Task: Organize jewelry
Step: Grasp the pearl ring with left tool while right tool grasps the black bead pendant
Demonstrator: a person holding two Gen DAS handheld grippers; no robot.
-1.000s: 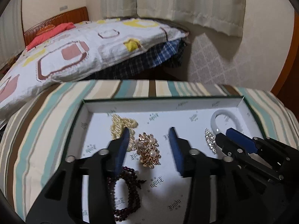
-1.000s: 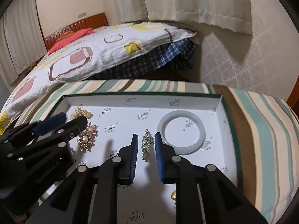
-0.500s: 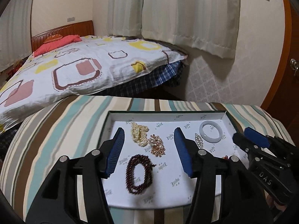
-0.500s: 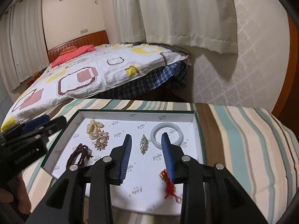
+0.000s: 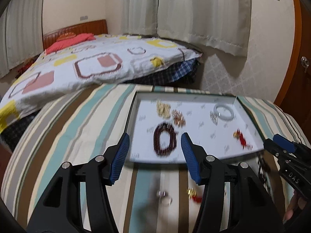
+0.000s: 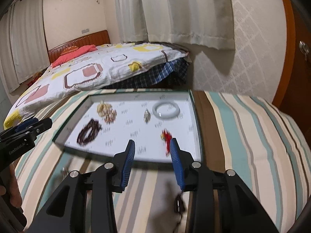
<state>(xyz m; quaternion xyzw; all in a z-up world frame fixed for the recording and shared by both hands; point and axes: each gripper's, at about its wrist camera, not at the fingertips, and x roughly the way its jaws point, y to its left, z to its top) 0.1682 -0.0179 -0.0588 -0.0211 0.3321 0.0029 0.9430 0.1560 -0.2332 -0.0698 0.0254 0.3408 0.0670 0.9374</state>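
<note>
Striped cloth in teal, cream and brown covers the surface [image 5: 81,136] in front of you, with a bed [image 5: 93,66] filling the upper left of both views and curtains [image 6: 175,9] across the top. Your shallow white tray [image 6: 192,136] sits at the centre of the right wrist view and right of centre in the left one, and most of the jewelry already lies inside it, spread apart so no piece tangles with another: a dark beaded bracelet [image 5: 164,141] at the lower left of the tray, two gold clusters [image 5: 162,108] toward its far edge, a pale bangle [image 6: 166,110] at the far right, a small sparkling piece [image 6: 147,116] just beside the bangle, and a red tasselled charm [image 6: 166,136] near the lower right.

Your left hand-held gripper [image 5: 154,155] hangs above the tray's near rim with its jaws wide and nothing between them. Your right hand-held gripper [image 6: 152,162] is also spread, somewhat less so, and holds nothing; it hovers over the tray's near edge, the red charm showing just past its right finger.

Loose pieces wait outside the tray on the cloth, low in the frames: a blurred ring-like item [image 5: 164,198] and a gold-and-red bit [image 5: 193,194] in the left view, a dark item [image 6: 179,205] in the right. I judge these are your next targets, which would explain both tools standing open and pulled back toward you.
</note>
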